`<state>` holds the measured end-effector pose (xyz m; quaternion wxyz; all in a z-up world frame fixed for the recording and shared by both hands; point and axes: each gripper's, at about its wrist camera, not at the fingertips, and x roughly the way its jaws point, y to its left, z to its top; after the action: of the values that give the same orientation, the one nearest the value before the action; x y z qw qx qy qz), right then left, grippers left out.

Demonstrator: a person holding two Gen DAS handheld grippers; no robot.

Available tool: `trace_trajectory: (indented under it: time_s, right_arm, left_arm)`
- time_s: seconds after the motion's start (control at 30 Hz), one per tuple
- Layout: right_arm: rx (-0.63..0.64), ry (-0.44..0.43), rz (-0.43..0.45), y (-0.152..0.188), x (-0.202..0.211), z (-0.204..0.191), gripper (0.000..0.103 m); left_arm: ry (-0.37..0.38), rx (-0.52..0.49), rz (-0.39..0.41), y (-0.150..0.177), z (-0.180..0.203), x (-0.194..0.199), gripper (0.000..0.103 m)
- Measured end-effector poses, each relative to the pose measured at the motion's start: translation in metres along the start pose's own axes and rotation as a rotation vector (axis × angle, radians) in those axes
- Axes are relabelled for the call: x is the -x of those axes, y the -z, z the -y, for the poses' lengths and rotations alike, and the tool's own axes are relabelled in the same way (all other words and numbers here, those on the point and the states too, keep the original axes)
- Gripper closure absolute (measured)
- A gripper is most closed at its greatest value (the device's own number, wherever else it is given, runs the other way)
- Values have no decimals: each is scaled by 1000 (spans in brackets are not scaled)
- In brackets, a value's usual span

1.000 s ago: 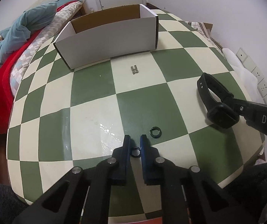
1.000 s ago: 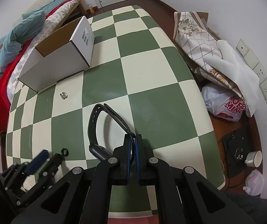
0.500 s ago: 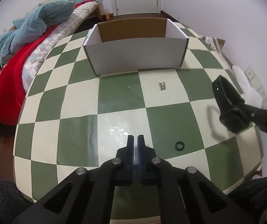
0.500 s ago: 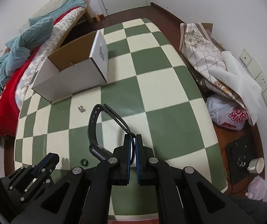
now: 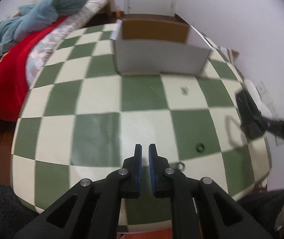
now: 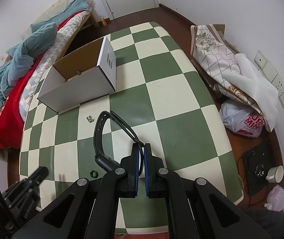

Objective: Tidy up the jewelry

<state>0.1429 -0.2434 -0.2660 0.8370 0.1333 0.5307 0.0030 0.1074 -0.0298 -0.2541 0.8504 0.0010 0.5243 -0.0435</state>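
White walls (image 6: pixel 211 2), a brown floor (image 6: pixel 173 14), a red-covered bed (image 6: pixel 4 117) beside the checkered table (image 6: pixel 181 99).

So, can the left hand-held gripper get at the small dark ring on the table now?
Probably yes: the left hand-held gripper appears empty, and the ring lies uncovered on the table just to its right, nothing between.

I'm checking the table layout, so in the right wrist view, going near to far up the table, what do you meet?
dark ring → black watch held in the right gripper → small metal clasp → white cardboard box
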Motion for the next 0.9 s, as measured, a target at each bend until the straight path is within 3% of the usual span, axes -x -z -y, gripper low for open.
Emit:
trace_trajectory:
  time_s: [0.03, 0.1, 0.2, 0.27, 0.33, 0.4, 0.67, 0.9]
  right_arm:
    - [-3, -2, -2, 0, -1, 0, 98]
    - [-5, -3, -3, 0, -1, 1, 98]
    - [-7, 1, 0, 0, 0, 2, 98]
    - [-14, 4, 1, -1, 0, 5, 98]
    - [-22, 6, -1, -1, -1, 8, 98]
    - [-28, 11, -2, -2, -1, 11, 98]
    - [-25, 17, 4, -3, -1, 11, 98]
    - [19, 29, 51, -11, 8, -6, 98]
  left_arm:
    - [-14, -23, -10, 2, 7, -3, 81]
    - [-22, -53, -36, 7, 18, -11, 28]
    - [-28, -67, -45, 11, 27, -19, 28]
    - [-45, -83, -54, 12, 32, -25, 29]
    - [-34, -81, -36, 13, 32, -24, 43]
    - [-16, -80, -22, 10, 32, -22, 98]
    - [-30, -82, -15, 2, 32, -19, 102]
    - [-40, -38, 72, -30, 19, 12, 103]
